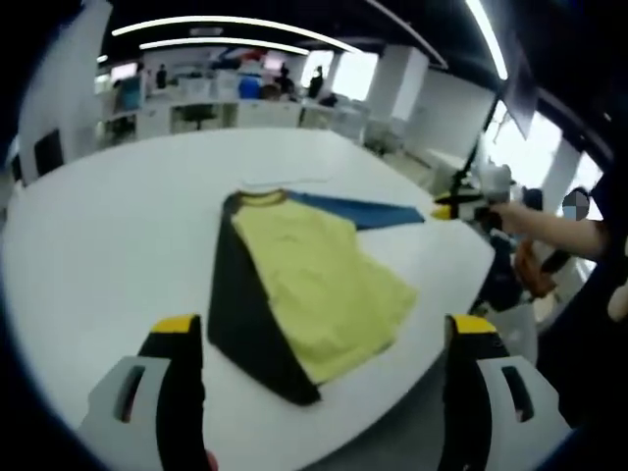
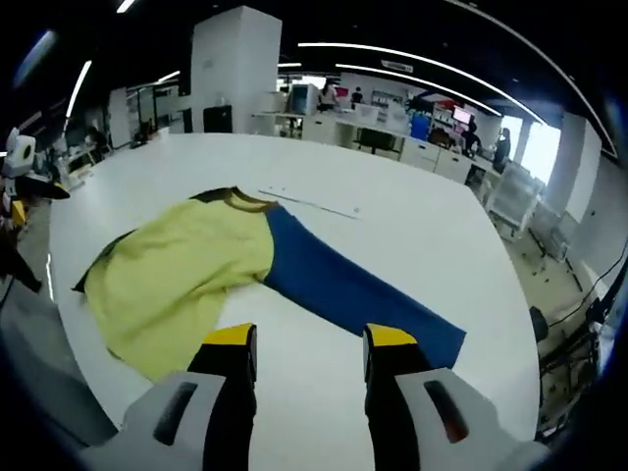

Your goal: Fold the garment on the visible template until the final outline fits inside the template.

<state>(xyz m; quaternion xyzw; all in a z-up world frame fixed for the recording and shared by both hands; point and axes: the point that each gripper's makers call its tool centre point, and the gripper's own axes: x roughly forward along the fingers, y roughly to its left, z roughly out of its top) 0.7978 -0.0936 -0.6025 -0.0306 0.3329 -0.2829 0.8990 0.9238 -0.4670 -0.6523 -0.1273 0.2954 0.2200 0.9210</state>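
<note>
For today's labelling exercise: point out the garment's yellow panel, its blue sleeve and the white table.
yellow panel (image 1: pixel 324 285), left gripper view, middle
blue sleeve (image 2: pixel 343 285), right gripper view, mid-length
white table (image 2: pixel 432 235), right gripper view, bare top

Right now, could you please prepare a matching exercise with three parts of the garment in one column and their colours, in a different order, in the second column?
Column one:
1. Spread front panel of the garment
2. Long sleeve lying out to the side
3. Folded-over side strip

Column two:
A. blue
B. dark, almost black
C. yellow

Pairs: 1-C, 2-A, 3-B
</note>
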